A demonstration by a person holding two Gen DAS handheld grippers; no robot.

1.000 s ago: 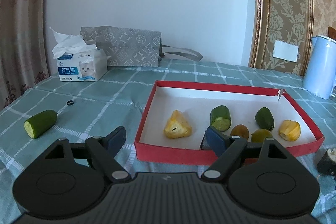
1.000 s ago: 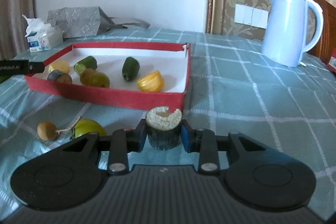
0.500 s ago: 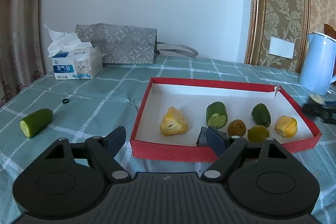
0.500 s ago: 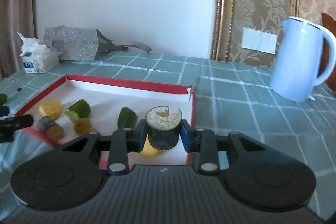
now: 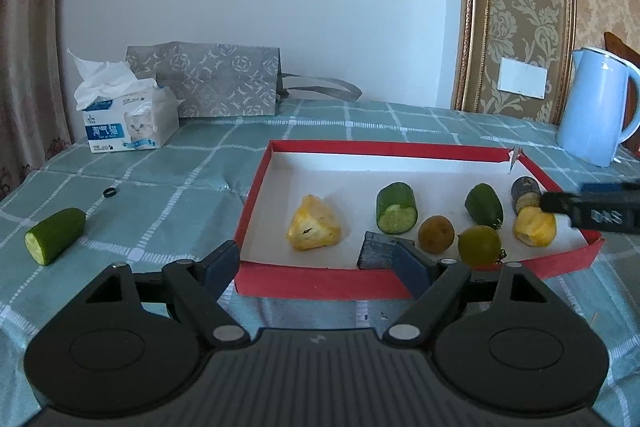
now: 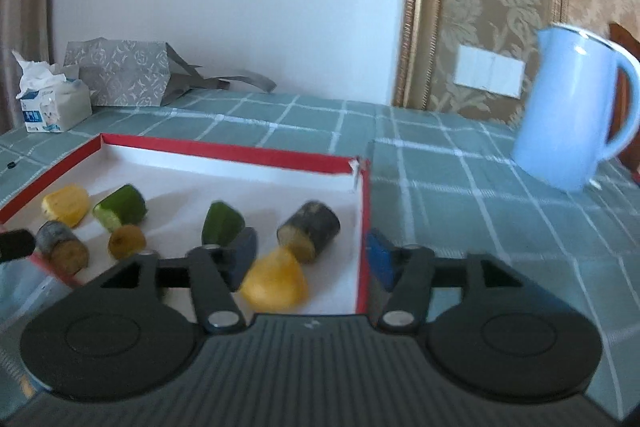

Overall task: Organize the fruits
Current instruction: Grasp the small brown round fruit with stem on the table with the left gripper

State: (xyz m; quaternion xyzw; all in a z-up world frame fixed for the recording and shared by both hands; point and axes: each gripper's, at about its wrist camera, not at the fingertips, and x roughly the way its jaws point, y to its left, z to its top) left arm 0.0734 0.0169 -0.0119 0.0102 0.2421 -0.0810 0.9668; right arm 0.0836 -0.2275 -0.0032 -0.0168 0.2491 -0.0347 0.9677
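2 grippers work over a table draped in a teal checked cloth [image 5: 200, 163], set against a plain white wall with a gilt-framed damask panel at the right. At the back of the table stand a tissue box [image 5: 128, 123] with a kitten print and a grey patterned paper bag [image 5: 208, 83]; a pale blue kettle [image 6: 576, 111] stands at the far right, well apart from them. A shallow red tray [image 5: 320, 283] with a white floor holds the fruit: a yellow wedge [image 5: 314, 229], a cut green piece [image 5: 397, 213], another green piece [image 5: 483, 207], a brown round fruit [image 5: 436, 233], a green round fruit [image 5: 479, 245], a second yellow piece [image 5: 534, 227] and a dark cut cylinder [image 6: 310, 231] lying on its side near the tray's right wall. Another dark chunk [image 5: 376, 249] sits by the near wall. 1 green piece [image 5: 54, 235] lies alone on the cloth at the left, near a small black ring [image 5: 109, 192]. The left gripper [image 5: 316, 263] hovers at the tray's near edge, jaws spread wide and empty. The right gripper [image 6: 310, 257] is likewise wide apart, holding nothing, straddling the tray's right wall.
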